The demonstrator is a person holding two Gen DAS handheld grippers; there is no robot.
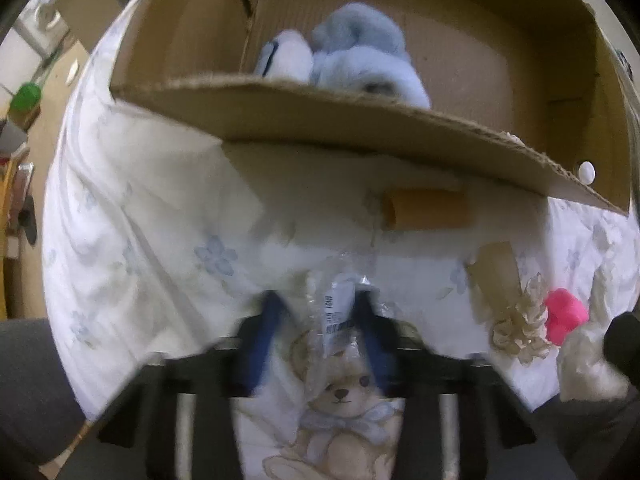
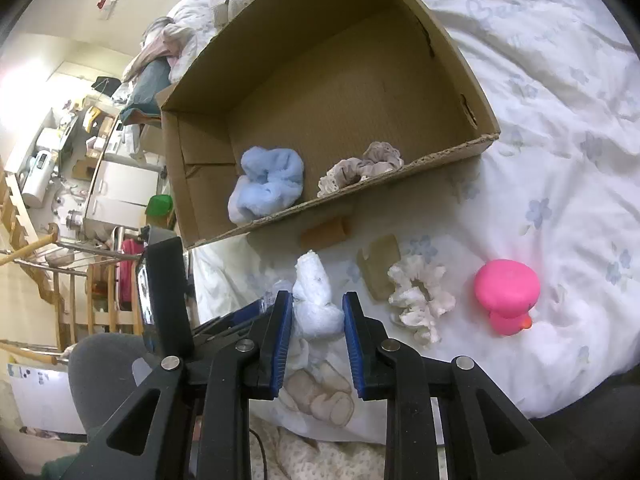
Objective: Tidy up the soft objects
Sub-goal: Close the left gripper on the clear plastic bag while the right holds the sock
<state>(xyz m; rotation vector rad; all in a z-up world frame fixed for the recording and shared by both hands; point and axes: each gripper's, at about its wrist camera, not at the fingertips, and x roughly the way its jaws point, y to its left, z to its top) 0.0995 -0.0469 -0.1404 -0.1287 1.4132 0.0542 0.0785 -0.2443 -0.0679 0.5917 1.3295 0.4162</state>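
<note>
My left gripper is pinched on a clear plastic packet on the quilt. Right gripper clamps a white sock. I'd lift clear of the cardboard box rim before dropping.

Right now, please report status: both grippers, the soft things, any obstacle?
Left gripper shut on clear plastic packet. Right gripper shut on white cloth bundle. Blue fluffy piece already in cardboard box. Path clear.
</note>
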